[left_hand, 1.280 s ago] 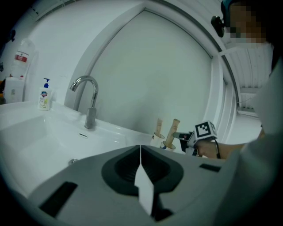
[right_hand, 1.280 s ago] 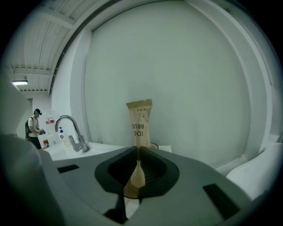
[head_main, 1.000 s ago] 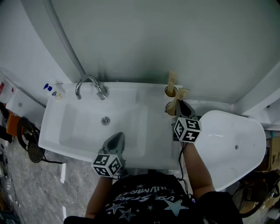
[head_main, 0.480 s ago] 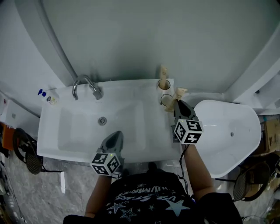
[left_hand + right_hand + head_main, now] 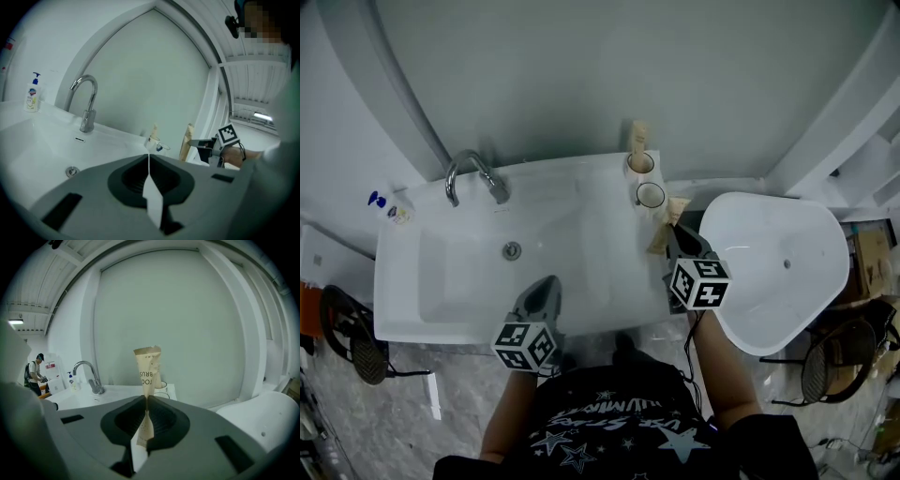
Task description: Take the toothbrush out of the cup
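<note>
My right gripper (image 5: pixel 673 238) is shut on a beige paper-wrapped toothbrush (image 5: pixel 664 231), held clear of the cups, to the front right of the near one. In the right gripper view the toothbrush packet (image 5: pixel 147 367) stands upright, pinched between the jaws of that gripper (image 5: pixel 145 399). Two white cups stand at the sink's back right corner. The near cup (image 5: pixel 650 195) shows an empty mouth. The far cup (image 5: pixel 640 164) holds a second beige packet (image 5: pixel 636 134). My left gripper (image 5: pixel 546 287) hovers over the sink's front edge, shut with nothing in it (image 5: pixel 149 157).
A white sink (image 5: pixel 441 281) has a chrome faucet (image 5: pixel 469 173) at the back left and a drain (image 5: pixel 513 250). A soap bottle (image 5: pixel 380 200) stands at its far left. A white bathtub (image 5: pixel 778 272) lies right of the sink. A person (image 5: pixel 33 373) stands far off.
My right gripper has drawn back from the near cup toward the sink's front, and the toothbrush packet went with it. The left gripper has hardly shifted.
</note>
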Available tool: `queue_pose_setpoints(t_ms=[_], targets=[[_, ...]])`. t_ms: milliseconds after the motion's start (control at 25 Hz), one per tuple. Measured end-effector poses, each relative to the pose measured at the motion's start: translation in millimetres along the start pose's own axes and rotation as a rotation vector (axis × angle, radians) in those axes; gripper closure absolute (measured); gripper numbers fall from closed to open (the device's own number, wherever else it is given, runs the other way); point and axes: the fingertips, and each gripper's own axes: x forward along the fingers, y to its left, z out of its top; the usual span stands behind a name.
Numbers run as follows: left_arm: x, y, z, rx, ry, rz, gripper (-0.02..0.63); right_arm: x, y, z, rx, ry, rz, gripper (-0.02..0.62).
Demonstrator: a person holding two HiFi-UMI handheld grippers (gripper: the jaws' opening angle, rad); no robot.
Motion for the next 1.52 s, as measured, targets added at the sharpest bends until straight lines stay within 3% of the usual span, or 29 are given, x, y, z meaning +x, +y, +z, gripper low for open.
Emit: queue_pose_setpoints(t_ms=[400, 1040, 1520], targets=[[1.6, 1.1, -5.8, -0.001, 0.029, -0.032, 0.584, -10.5, 1.8, -58.1, 0.062, 0.17, 0.003, 0.561], [2.5, -0.1, -15.7, -0.003, 0.062, -0.027, 0.584, 9.1, -7.0, -118.5, -0.004, 0.431, -0.005, 0.565], [0.9, 1.6, -20.4, -0.011, 0.069, -0.003, 0.584, 23.7, -14.5, -149.8, -0.06, 0.523, -0.028, 0.563]])
